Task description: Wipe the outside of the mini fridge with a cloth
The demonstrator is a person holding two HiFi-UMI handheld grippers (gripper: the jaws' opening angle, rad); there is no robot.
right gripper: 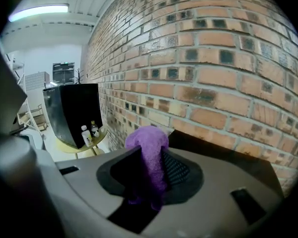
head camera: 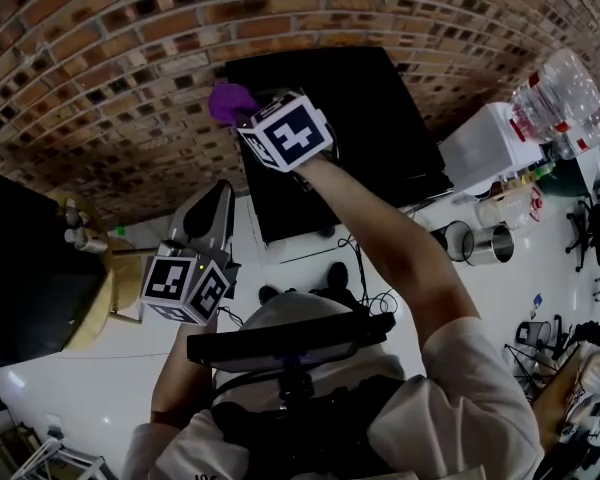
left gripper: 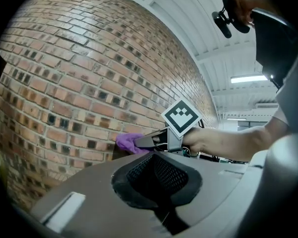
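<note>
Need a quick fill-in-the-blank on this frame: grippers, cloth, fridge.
1. The right gripper is shut on a ___ cloth.
2. The left gripper is shut and holds ___.
3. The mini fridge stands against a ___ wall.

Missing words: purple; nothing; brick.

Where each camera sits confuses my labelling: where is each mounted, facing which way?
Head view: on the person's head, facing steeply down at the mini fridge by the brick wall; both arms, left gripper and right gripper show.
Left gripper view: on the left gripper, facing the wall past its shut, empty jaws; right forearm shows.
Right gripper view: on the right gripper, facing wall and mini fridge; jaws clamp the purple cloth.
Shared: all three show the cloth.
</note>
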